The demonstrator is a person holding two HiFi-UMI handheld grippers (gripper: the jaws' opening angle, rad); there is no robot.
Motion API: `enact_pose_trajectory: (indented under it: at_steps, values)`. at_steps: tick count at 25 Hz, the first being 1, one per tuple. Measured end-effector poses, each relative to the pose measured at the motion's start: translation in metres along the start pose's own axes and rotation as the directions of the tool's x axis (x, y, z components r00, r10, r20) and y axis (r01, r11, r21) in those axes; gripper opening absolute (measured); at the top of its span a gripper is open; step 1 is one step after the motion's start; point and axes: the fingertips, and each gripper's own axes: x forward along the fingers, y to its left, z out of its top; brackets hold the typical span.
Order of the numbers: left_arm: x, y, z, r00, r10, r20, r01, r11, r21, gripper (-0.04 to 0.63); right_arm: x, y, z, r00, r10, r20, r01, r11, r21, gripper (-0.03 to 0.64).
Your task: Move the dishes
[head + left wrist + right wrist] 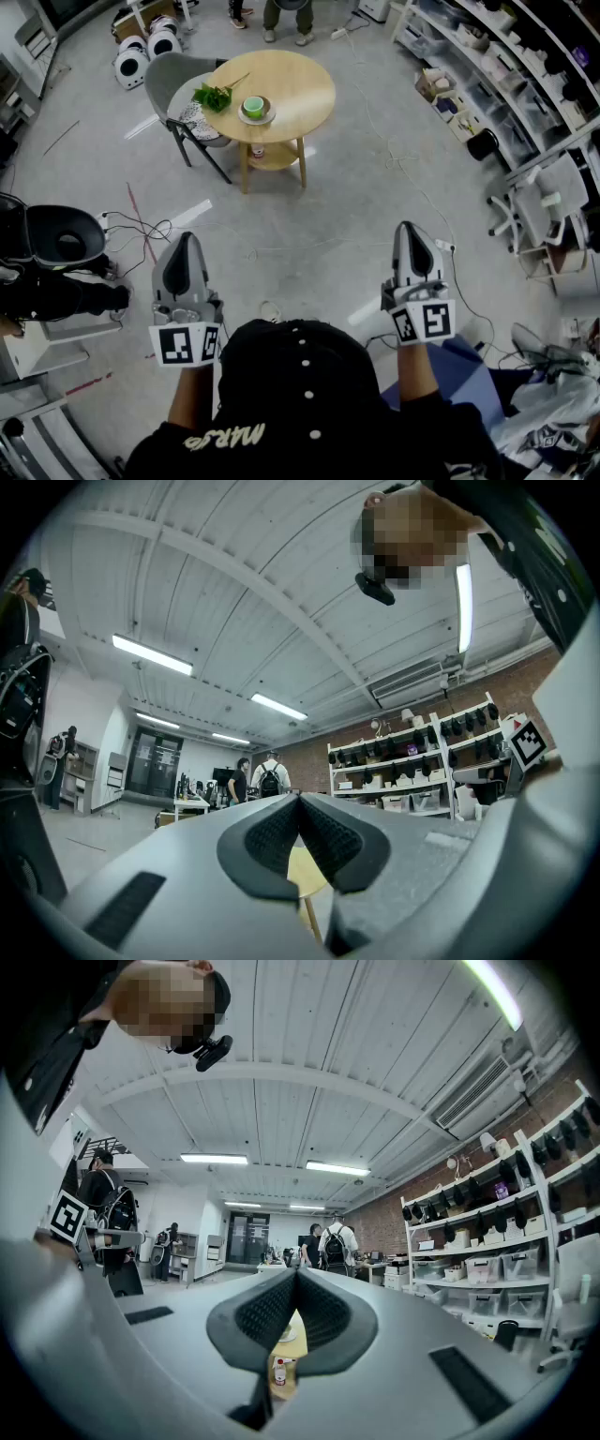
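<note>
Head view shows the left gripper (187, 242) and right gripper (407, 230) shut and empty, well apart from the dishes (254, 109) on the table (302, 86); arriving with jaws shut could shove them over.

- A small green cup (254, 104) is standing upright in the middle of a plate; its open mouth is facing up; what it is holding cannot be told
- The pale round plate (255, 120) is lying flat beneath the cup; it is sitting on the round wooden table (300, 89), left of the tabletop's centre
</note>
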Motion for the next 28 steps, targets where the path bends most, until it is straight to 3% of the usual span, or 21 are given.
enact_pose_trajectory:
  at_steps: [6,11,18,19,21,22,24,28]
  values:
    - [0.001,0.001,-0.004,1.000,-0.001,-0.012,0.001,1.000,0.003,0.003,0.002,0.003,-0.002,1.000,0.013,-0.003,-0.013,1.000,0.004,-0.006]
    - [0.003,0.003,-0.007,1.000,0.011,-0.016,-0.011,1.000,0.003,0.003,0.002,-0.001,0.001,0.999,0.021,0.041,-0.024,0.995,0.092,-0.005]
    - [0.009,0.006,-0.007,1.000,0.011,-0.019,-0.011,1.000,0.000,0.003,0.011,0.005,0.004,0.998,0.042,0.047,-0.045,0.997,0.063,-0.002]
    - [0.011,0.008,-0.007,1.000,0.012,-0.019,-0.012,1.000,-0.001,0.003,0.013,0.007,0.006,0.997,0.052,0.058,-0.055,0.996,0.063,0.038]
    - [0.014,0.013,-0.008,1.000,0.015,-0.021,-0.015,1.000,-0.002,0.003,0.019,0.009,0.009,0.996,0.060,0.072,-0.066,0.995,0.081,0.200]
    - [0.014,0.017,-0.009,1.000,0.017,-0.021,-0.017,1.000,-0.002,0.003,0.021,0.009,0.010,0.996,0.053,0.078,-0.060,0.994,0.089,0.224]
    - [0.014,0.024,-0.011,1.000,0.020,-0.020,-0.021,1.000,-0.003,0.003,0.024,0.010,0.010,0.996,0.031,0.083,-0.038,0.996,0.085,0.244]
    - [0.013,0.037,-0.017,1.000,0.010,-0.027,-0.010,1.000,-0.009,0.003,0.031,0.018,0.008,0.997,0.011,0.078,-0.016,0.998,0.057,0.218]
